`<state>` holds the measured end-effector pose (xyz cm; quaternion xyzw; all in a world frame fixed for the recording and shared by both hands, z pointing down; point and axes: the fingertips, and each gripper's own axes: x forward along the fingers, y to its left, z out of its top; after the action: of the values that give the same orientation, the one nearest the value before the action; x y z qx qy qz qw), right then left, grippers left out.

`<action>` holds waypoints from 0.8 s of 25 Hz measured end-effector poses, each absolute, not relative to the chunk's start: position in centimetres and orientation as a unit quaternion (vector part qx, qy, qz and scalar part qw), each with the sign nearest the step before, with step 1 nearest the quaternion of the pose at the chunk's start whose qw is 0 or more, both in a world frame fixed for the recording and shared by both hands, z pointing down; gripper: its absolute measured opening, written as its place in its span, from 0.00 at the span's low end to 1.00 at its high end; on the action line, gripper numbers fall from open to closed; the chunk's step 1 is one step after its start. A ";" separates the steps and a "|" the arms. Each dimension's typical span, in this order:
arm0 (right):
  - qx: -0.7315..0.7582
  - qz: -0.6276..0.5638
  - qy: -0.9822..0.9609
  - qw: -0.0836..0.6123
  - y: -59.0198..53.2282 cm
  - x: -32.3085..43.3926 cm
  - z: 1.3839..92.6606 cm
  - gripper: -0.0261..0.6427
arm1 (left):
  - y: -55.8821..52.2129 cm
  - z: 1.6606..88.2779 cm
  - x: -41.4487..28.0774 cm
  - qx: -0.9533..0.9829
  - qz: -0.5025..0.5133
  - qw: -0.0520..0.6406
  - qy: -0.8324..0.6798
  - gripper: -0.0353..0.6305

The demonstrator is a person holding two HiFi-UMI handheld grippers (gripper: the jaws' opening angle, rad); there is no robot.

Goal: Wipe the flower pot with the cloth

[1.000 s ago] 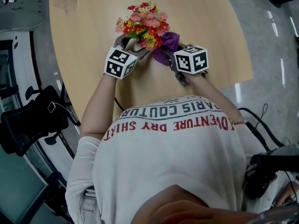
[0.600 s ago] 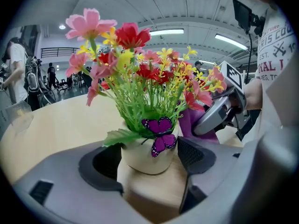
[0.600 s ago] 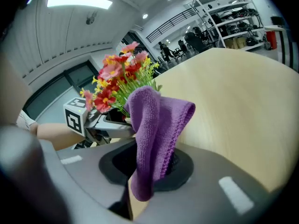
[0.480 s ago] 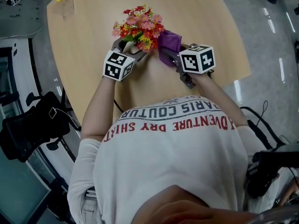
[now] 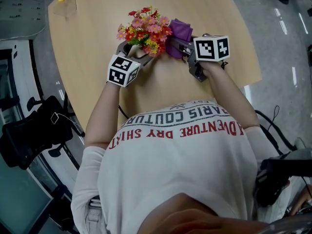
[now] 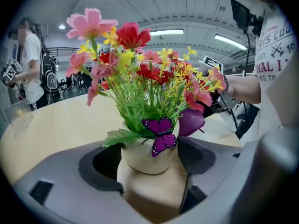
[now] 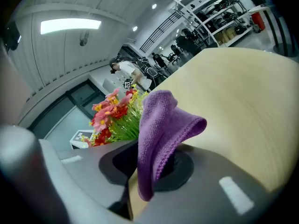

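Observation:
A small cream flower pot (image 6: pixel 145 155) with a purple butterfly (image 6: pixel 160 134) and red, pink and yellow flowers (image 5: pixel 146 30) stands on the wooden table (image 5: pixel 209 13). My left gripper (image 5: pixel 130 51) is closed around the pot, its pads (image 6: pixel 105 164) against both sides. In the head view the flowers hide the pot. My right gripper (image 5: pixel 178 43) is shut on a purple cloth (image 7: pixel 161 134), which folds over the jaws and hangs down between them. The cloth (image 5: pixel 179 30) is just right of the flowers, close to the blooms (image 7: pixel 114 118).
A clear plastic piece (image 5: pixel 67 5) lies at the table's far left corner. The table's rounded edge runs close on the right (image 5: pixel 253 57). A black chair (image 5: pixel 29 135) stands on the floor to the left. A person (image 6: pixel 32 64) stands in the background.
My right gripper has lifted the purple cloth up and farther from me, to the right side of the flowers. The left gripper and the pot have stayed still.

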<state>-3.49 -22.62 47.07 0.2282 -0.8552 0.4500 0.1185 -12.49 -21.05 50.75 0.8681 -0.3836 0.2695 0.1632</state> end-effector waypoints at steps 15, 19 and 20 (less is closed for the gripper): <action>0.236 0.345 -0.853 0.312 -24.6 -3.6 53.1 0.11 | -21.2 51.2 -12.6 0.872 0.264 0.159 -0.380 0.63; 0.219 0.345 -0.848 0.337 -25.0 -3.7 54.0 0.11 | -21.3 51.3 -12.6 0.874 0.263 0.158 -0.377 0.63; 0.216 0.349 -0.847 0.337 -25.0 -3.7 54.1 0.11 | -21.3 51.3 -12.6 0.875 0.262 0.157 -0.376 0.63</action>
<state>-3.68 -25.01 54.11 0.2155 -0.8473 0.3493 0.3371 -12.57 -21.31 51.27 0.8747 -0.3758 0.2624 0.1574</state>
